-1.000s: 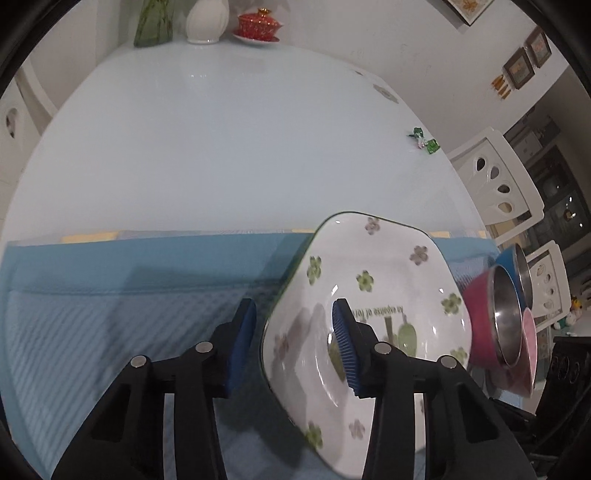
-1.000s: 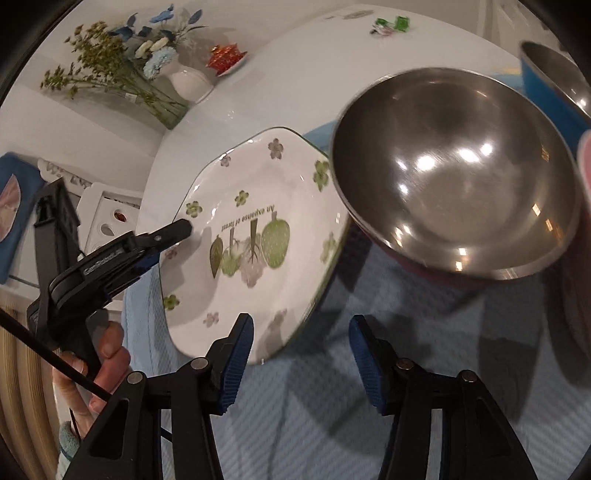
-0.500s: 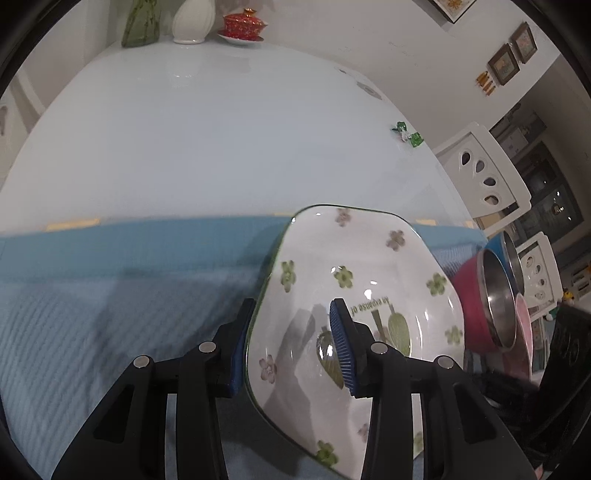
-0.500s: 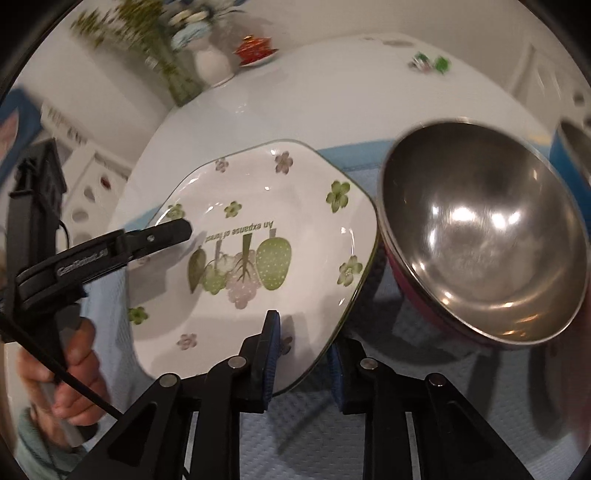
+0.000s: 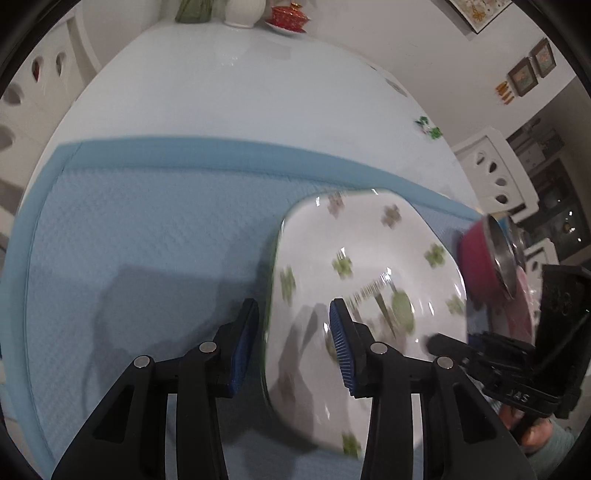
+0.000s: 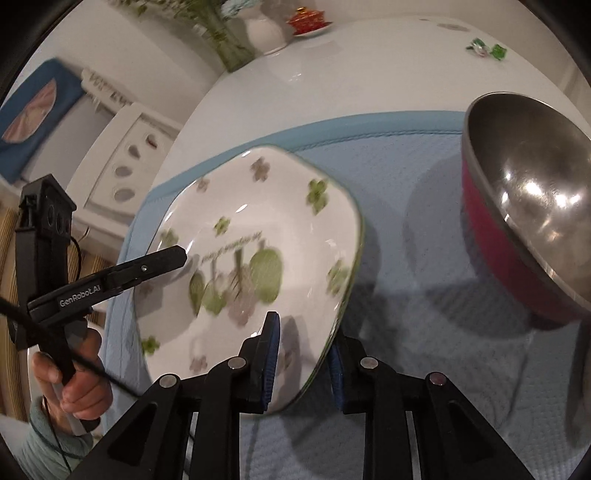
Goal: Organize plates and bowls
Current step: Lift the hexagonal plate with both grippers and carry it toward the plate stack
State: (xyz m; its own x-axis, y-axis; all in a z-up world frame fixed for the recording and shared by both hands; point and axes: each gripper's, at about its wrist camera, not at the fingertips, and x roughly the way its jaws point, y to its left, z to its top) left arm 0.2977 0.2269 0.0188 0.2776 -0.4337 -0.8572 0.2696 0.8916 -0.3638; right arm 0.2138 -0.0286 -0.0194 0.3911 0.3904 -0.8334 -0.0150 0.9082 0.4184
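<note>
A white square plate with green flowers is held tilted above the blue mat. My left gripper straddles its left rim and looks shut on it. My right gripper is shut on the opposite rim of the same plate. The plate is motion-blurred. A red bowl with a steel inside stands on the mat to the plate's right; it also shows in the left wrist view, with a blue and a pink bowl behind it.
The mat lies on a white table. A white vase, a red lidded cup and a small green item stand at its far side. White chairs stand around.
The right gripper closed on the plate's rim. The left gripper narrowed onto the other rim. The plate moved left, away from the red bowl, and is lifted.
</note>
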